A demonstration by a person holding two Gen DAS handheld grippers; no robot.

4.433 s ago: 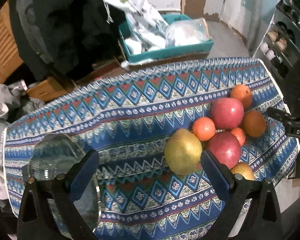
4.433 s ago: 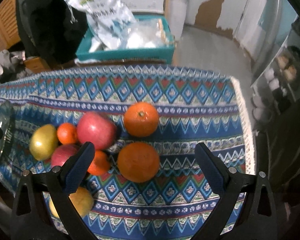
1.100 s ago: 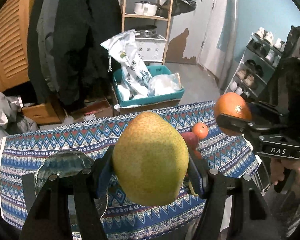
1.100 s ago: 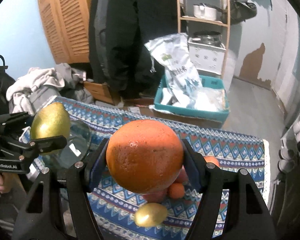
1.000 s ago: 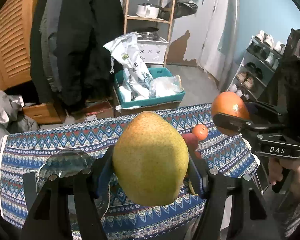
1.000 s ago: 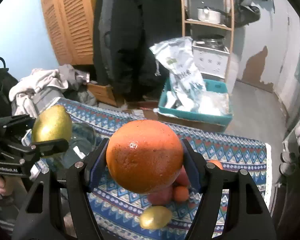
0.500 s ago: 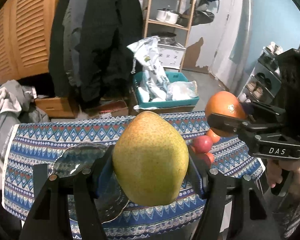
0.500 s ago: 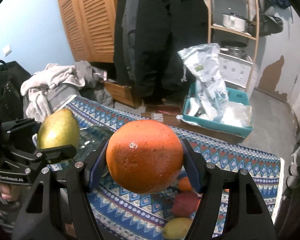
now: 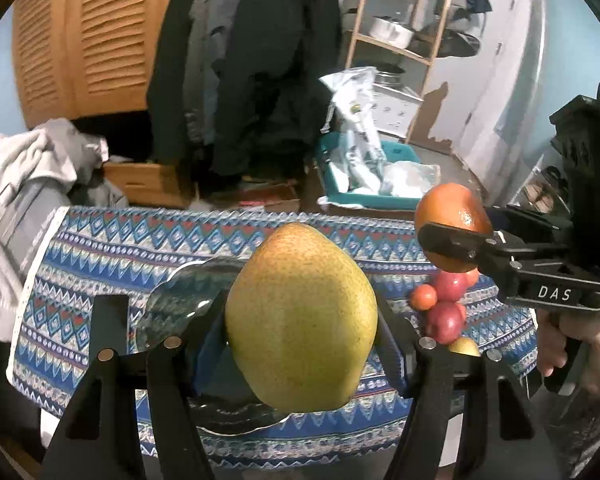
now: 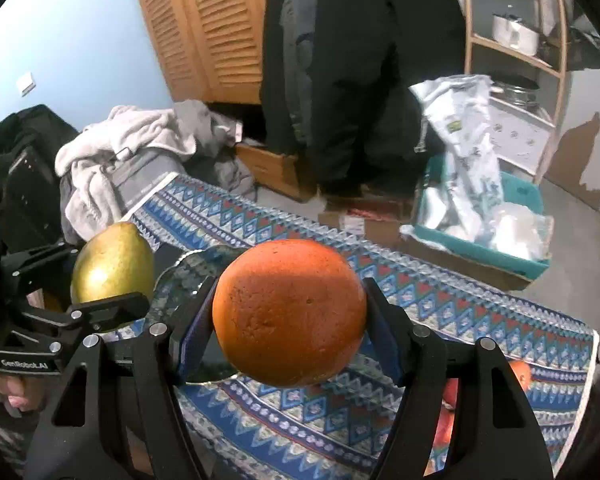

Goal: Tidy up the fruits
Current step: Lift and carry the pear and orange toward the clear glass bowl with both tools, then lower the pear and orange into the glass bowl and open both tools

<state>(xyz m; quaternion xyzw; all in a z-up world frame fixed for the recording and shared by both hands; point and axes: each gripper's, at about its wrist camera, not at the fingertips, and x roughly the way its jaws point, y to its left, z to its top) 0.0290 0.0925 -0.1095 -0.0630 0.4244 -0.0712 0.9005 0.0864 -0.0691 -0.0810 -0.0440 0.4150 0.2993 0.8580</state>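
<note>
Left gripper [image 9: 302,332] clamps the pear [image 9: 300,316], right gripper [image 10: 290,320] clamps the orange [image 10: 290,312]; both are held in the air above the glass plate [image 9: 180,300] on the cloth [image 9: 100,252].

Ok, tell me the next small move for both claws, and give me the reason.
Probably lower both claws toward the glass plate. The left claw is clamped on the pear and the right claw on the orange, both lifted above the patterned tablecloth. The plate sits just ahead and below them, with no fruit showing on the part in view.
</note>
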